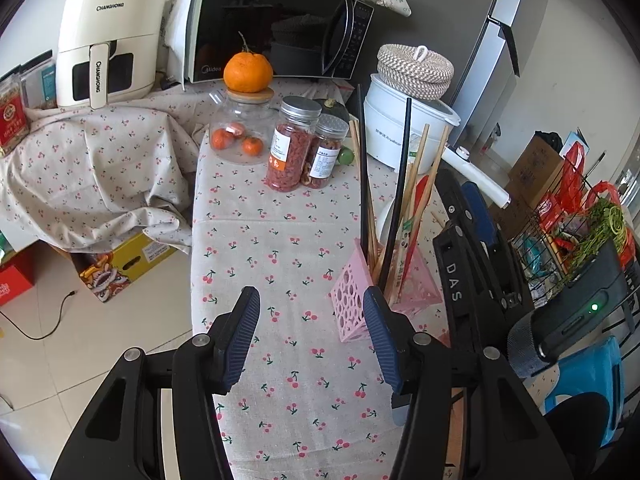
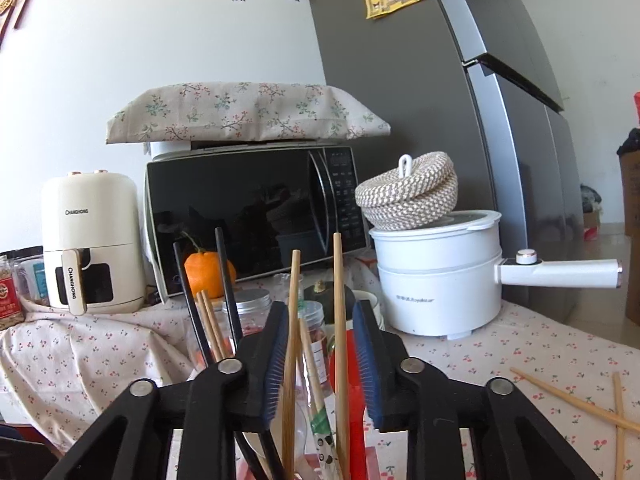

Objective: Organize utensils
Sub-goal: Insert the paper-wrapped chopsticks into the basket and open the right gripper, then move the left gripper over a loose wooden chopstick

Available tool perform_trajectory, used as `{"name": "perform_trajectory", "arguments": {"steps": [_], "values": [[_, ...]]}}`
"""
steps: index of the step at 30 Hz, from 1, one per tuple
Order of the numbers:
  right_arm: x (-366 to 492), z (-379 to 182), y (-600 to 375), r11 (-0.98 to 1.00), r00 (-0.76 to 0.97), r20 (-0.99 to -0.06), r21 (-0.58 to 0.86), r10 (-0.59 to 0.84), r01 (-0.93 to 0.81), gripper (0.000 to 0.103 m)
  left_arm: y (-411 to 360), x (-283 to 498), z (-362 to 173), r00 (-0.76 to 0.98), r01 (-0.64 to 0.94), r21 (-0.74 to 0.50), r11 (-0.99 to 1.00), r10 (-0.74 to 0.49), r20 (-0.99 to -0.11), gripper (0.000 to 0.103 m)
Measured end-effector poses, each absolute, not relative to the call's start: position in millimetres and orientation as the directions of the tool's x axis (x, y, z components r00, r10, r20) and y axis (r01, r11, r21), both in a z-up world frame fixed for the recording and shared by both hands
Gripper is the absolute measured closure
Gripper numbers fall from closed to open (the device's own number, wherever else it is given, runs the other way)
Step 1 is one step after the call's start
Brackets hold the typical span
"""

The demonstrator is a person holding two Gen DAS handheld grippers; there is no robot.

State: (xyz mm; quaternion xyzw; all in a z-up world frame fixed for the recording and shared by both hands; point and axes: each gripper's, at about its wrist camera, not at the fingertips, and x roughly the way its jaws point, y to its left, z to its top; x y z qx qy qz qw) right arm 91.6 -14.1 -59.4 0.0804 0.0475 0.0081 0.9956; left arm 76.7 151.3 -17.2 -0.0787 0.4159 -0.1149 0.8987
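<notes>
Left wrist view: my left gripper [image 1: 310,340] hangs over the cherry-print tablecloth [image 1: 280,240], jaws standing moderately apart with only cloth between the pads. The pink perforated holder [image 1: 352,304] sits just ahead and to the right of it, its near corner right beside the right-hand pad; whether they touch I cannot tell. The holder is stocked with upright utensils: wooden chopsticks [image 1: 418,184], two black chopsticks [image 1: 402,184] and something red. My right gripper [image 1: 476,232] shows as a black frame just right of the holder, reaching over its far side.

Right wrist view: my right gripper [image 2: 320,360] points about level, jaws partly apart. Two wooden chopsticks [image 2: 340,320] stand up between the pads, leaning free; neither pad presses on them. The black pair [image 2: 226,280] rises just left of the left pad. A red utensil [image 2: 352,380] stands low between the fingers. Two more loose chopsticks [image 2: 576,400] lie crossed on the cloth, well off to the right. Far ahead: microwave [image 2: 248,220], white electric pot [image 2: 440,276], air fryer [image 2: 92,240].
</notes>
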Motion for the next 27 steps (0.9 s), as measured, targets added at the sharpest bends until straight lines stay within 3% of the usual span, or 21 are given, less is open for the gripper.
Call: {"name": "perform_trajectory", "arguments": {"steps": [5, 8, 10, 18, 27], "values": [[85.4, -41.2, -34.4, 0.980, 0.993, -0.114, 0.199, 0.032, -0.009, 0.059, 149.7, 76.4, -20.3, 0.611, 0.129, -0.251, 0.959, -0.276, -0.742, 0.045], [84.6, -29.0, -50.3, 0.980, 0.988, -0.151, 0.201, 0.031, 0.000, 0.047, 144.4, 75.7, -21.3, 0.606, 0.107, -0.249, 0.963, -0.261, -0.751, 0.039], [86.1, -21.5, -58.2, 0.987, 0.982, -0.188, 0.164, 0.030, 0.001, 0.032, 139.6, 75.6, -21.9, 0.597, 0.087, -0.261, 0.961, -0.260, -0.759, 0.034], [83.8, 4.0, -99.1, 0.993, 0.944, -0.328, 0.114, 0.043, -0.006, 0.010, 107.0, 72.4, -19.5, 0.587, 0.074, -0.268, 0.960, -0.260, -0.767, 0.014], [87.4, 13.7, -164.0, 0.994, 0.818, -0.571, 0.103, 0.074, -0.018, 0.006, 42.0, 61.0, -30.4, 0.512, 0.183, -0.238, 0.954, -0.299, -0.805, 0.009]]}}
